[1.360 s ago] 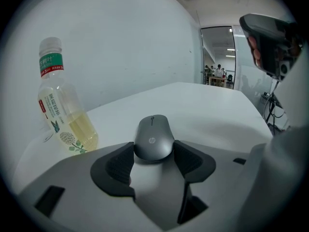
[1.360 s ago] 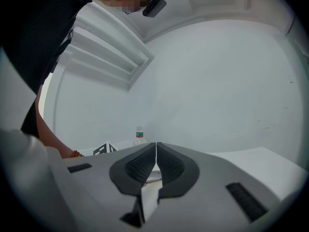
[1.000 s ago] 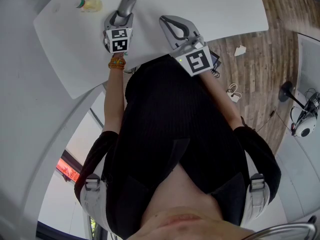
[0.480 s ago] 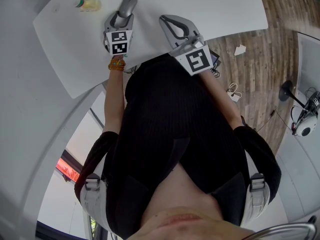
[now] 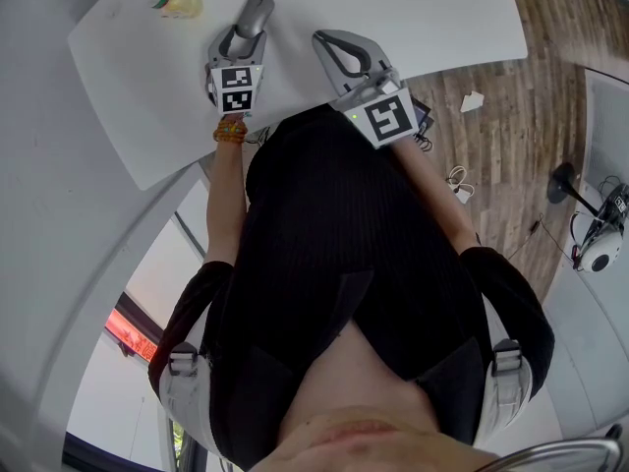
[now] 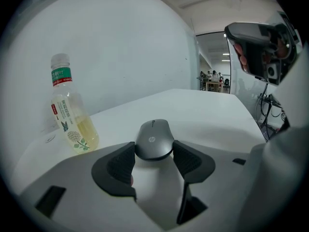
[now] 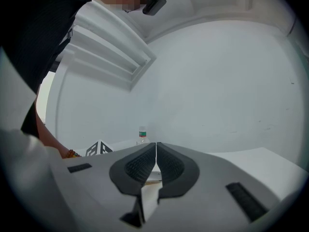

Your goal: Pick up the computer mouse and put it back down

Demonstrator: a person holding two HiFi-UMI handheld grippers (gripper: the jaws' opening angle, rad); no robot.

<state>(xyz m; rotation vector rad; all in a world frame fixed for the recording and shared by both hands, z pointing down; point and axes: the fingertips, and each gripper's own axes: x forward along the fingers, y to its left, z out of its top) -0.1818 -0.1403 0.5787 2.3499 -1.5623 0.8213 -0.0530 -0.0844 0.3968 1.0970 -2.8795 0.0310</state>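
A grey computer mouse (image 6: 153, 138) lies on the white table (image 5: 442, 18), and its rear end sits between the pads of my left gripper (image 6: 154, 151). Both black pads press its sides, so the gripper is shut on it. From above, the mouse (image 5: 256, 11) sticks out past the left gripper (image 5: 241, 32). I cannot tell whether it is off the table. My right gripper (image 7: 156, 146) hovers over the table's near edge with its pads together and nothing between them. From above, the right gripper (image 5: 339, 52) sits to the right of the left one.
A small bottle of yellow drink (image 6: 72, 120) stands left of the mouse and also shows from above (image 5: 177, 5). Cables and small items lie on the wooden floor (image 5: 462, 180) to the right of the table.
The left gripper, the mouse and the bottle all sit slightly further right in the head view. The grip looks the same, and the right gripper has not moved.
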